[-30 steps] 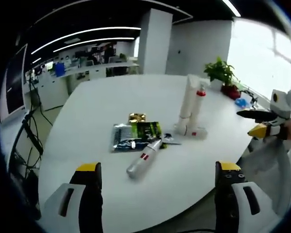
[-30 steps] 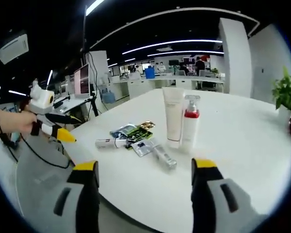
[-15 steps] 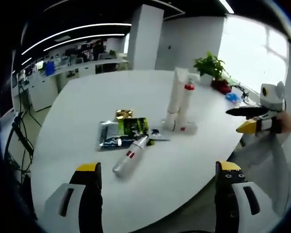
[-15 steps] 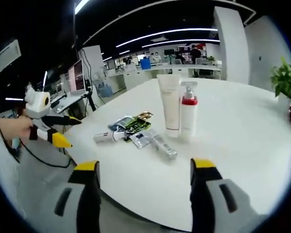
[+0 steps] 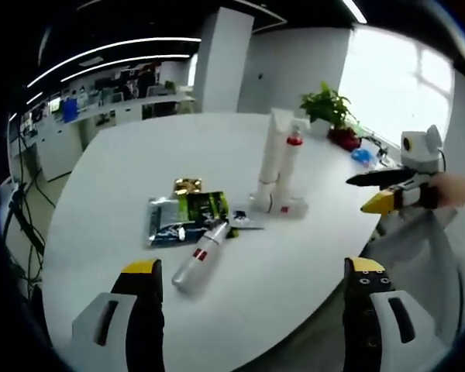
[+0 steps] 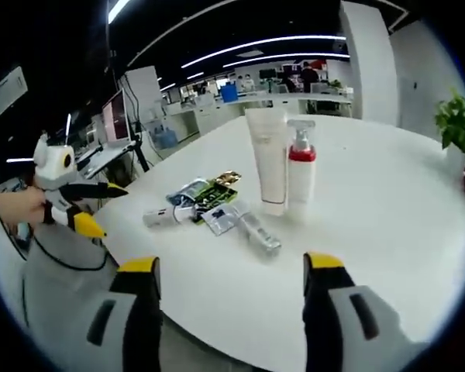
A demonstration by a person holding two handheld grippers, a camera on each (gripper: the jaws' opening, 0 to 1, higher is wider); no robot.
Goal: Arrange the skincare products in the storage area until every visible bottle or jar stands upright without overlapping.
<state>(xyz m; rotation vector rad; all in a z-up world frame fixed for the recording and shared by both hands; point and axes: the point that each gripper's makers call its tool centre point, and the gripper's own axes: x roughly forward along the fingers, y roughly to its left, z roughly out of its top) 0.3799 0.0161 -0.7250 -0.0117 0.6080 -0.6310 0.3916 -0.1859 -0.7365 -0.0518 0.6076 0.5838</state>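
On the white round table (image 5: 124,170) a tall white tube (image 5: 269,159) (image 6: 266,159) and a white pump bottle with a red collar (image 5: 289,164) (image 6: 301,174) stand upright side by side. A white bottle with a red mark (image 5: 198,259) (image 6: 164,216) lies on its side, as does a small silvery tube (image 6: 260,234) (image 5: 289,206). Flat sachets (image 5: 183,215) (image 6: 209,197) lie between them. My left gripper (image 5: 252,271) is open before the table edge, nothing between its jaws. My right gripper (image 6: 229,267) is open too, short of the lying tube. Each gripper shows in the other's view, the right gripper (image 5: 384,190) and the left gripper (image 6: 77,205).
A potted plant (image 5: 329,108) (image 6: 459,132) stands at the table's far edge, with a blue thing (image 5: 362,157) near it. Desks and monitors (image 6: 116,116) fill the office behind. A person's hand (image 6: 15,208) holds the left gripper.
Both views have drifted a little nearer the table. The products on the table have not moved, and both grippers stay open.
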